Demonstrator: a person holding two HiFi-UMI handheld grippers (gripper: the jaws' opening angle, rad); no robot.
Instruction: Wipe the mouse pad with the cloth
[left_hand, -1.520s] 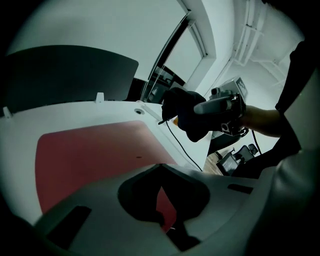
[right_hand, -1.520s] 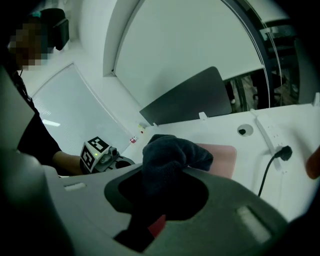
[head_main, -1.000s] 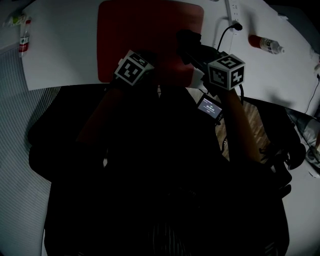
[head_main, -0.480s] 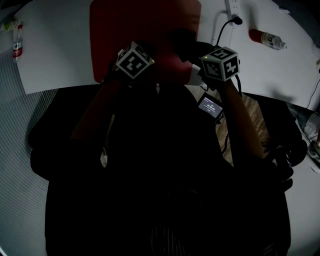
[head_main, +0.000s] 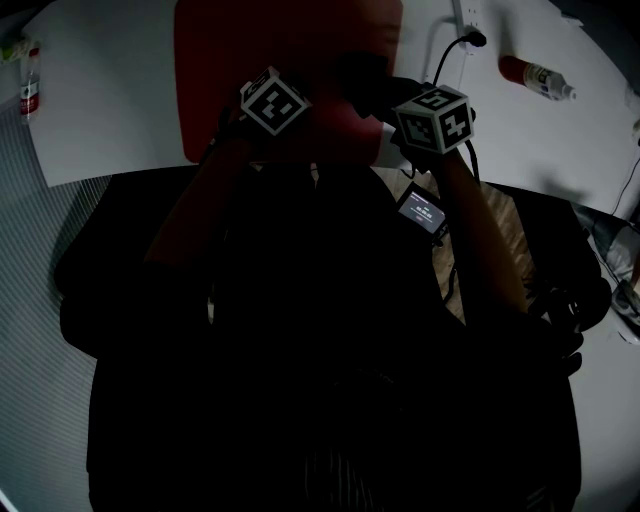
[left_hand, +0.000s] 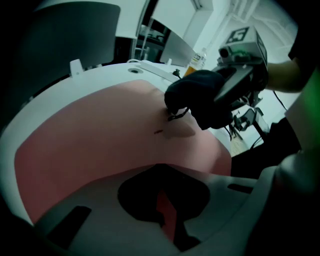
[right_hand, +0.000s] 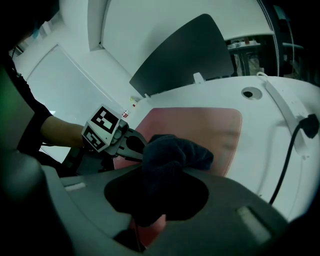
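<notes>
The red mouse pad lies on the white table, straight ahead of me. My right gripper is shut on a bunched dark cloth, which hangs over the pad's right part. In the head view the cloth shows as a dark lump between the two marker cubes. My left gripper sits low over the pad's near edge. Its jaws stand together, with only a thin red sliver of pad between them and nothing held. The cloth's underside is hidden, so I cannot tell whether it touches the pad.
A white power strip with a black plug and cable lies right of the pad. A red-and-white bottle lies further right and a small bottle at far left. A lit screen hangs below my right gripper.
Both grippers have moved away from me, farther over the pad. The right one has carried the cloth a little to the left.
</notes>
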